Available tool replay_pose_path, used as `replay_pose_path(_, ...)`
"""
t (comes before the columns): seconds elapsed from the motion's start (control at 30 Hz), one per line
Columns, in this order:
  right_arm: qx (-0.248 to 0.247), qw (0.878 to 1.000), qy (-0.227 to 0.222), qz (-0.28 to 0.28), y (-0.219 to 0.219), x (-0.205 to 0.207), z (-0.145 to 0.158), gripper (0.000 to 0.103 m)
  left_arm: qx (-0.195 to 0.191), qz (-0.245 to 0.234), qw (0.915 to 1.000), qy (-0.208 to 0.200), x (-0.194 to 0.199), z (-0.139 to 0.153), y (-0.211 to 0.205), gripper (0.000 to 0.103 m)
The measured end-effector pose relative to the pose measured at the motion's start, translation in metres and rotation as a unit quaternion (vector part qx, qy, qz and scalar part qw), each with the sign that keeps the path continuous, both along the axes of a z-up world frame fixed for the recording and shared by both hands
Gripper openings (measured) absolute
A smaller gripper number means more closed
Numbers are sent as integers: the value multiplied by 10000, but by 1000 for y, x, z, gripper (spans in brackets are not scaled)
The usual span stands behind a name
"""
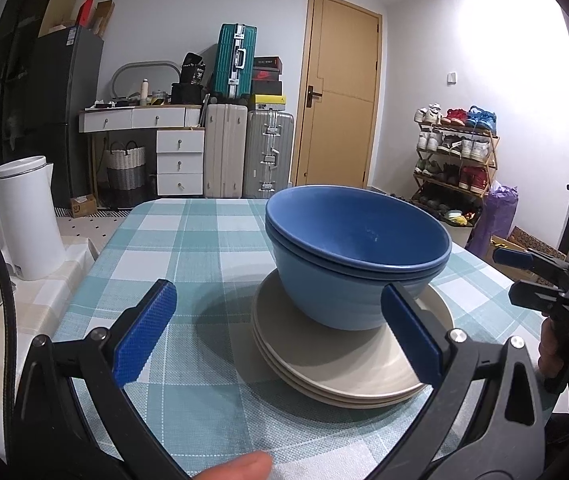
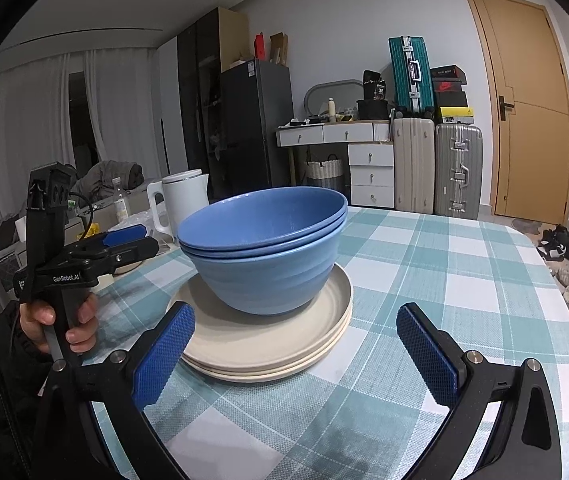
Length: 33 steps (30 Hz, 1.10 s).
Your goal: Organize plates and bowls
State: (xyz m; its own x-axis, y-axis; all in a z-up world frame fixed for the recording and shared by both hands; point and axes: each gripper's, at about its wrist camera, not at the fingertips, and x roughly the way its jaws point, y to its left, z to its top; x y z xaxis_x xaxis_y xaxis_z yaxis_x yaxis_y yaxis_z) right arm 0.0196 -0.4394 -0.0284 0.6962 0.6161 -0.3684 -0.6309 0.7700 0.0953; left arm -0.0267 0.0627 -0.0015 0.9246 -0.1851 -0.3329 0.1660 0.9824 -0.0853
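Nested blue bowls (image 1: 358,256) (image 2: 268,248) are seen stacked on a pile of cream plates (image 1: 344,364) (image 2: 268,340) resting on the checked desk (image 1: 188,240) (image 2: 444,280). The left tongs (image 1: 280,336) (image 2: 124,240) are spread wide, gripping nothing, just short of the plates. The right tongs (image 2: 296,354) (image 1: 520,276) are likewise held wide apart and unloaded. A white kettle (image 1: 28,216) is placed beyond.

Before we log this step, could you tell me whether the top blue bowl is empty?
Empty, as far as shown: the top blue bowl sits upright on the stack, and its visible interior is bare blue. The very bottom is hidden.
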Motion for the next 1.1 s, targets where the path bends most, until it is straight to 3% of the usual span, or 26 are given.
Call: replay_pose_path(1.1,-75,10000,1,65,6,1,-1,103,86,-83,9999,-59,-4,2,-5,102)
